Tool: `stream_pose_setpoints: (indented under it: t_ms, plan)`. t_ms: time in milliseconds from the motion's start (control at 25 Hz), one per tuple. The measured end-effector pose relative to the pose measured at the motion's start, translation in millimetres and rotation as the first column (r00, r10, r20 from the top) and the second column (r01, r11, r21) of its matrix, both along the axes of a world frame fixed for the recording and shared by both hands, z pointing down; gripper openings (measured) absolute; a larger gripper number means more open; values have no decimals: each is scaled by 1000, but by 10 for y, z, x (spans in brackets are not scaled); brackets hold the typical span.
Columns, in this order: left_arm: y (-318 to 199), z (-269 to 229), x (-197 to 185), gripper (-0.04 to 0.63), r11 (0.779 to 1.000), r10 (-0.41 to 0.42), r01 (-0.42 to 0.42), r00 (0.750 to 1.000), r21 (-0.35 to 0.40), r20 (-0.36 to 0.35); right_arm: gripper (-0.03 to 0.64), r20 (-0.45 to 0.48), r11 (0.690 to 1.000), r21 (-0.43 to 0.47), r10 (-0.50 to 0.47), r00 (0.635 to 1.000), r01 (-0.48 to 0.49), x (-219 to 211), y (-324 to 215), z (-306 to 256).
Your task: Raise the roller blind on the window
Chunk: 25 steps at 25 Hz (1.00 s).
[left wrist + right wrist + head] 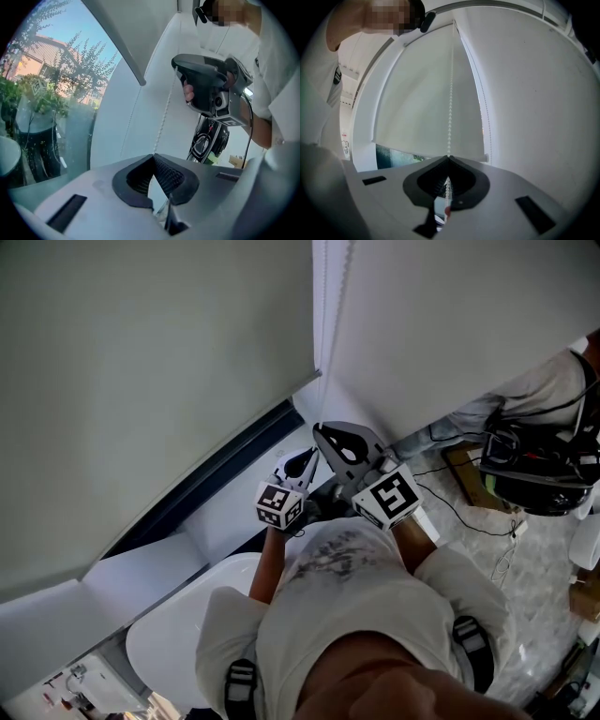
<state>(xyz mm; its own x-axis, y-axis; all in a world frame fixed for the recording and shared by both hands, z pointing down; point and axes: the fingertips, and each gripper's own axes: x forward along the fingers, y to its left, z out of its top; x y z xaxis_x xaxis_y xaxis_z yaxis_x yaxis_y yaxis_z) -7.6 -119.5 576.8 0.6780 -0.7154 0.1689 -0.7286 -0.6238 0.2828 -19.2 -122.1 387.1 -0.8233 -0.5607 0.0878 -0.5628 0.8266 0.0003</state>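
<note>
The grey roller blind (150, 381) covers most of the window; in the right gripper view the blind (426, 103) ends a little above a strip of bare glass (393, 157). A white bead chain (450, 93) hangs in front of it and runs down into my right gripper (448, 158), which is shut on it. My left gripper (152, 157) is shut on the bead chain (165, 115) too. In the head view both grippers are raised close together by the window frame, the left gripper (302, 465) just below and left of the right gripper (342, 442).
The white sill (141, 568) and dark window frame (225, 470) run below the blind. A white wall (450, 324) stands to the right. On the floor at right lie a black helmet-like object (534, 474), cables (469, 512) and a box. Trees (51, 89) show through the glass.
</note>
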Motion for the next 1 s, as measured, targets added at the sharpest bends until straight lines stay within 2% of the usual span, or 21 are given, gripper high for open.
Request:
stream_pose_setpoints:
  t_ms: [360, 560, 800, 1000]
  plan:
    - [18, 108, -12, 8, 1000, -1, 1, 999, -14, 46, 61, 2, 1000, 14, 0, 1000, 0, -28, -3, 31]
    - [54, 373, -9, 8, 998, 4, 2, 996, -65, 86, 61, -42, 999, -49, -1, 999, -1, -32, 34, 309]
    - [127, 747, -42, 8, 993, -8, 20, 995, -118, 100, 61, -88, 995, -103, -6, 996, -4, -60, 68, 679]
    - [195, 934, -52, 8, 991, -8, 25, 991, -129, 137, 61, -98, 993, -120, -5, 995, -7, -34, 65, 881]
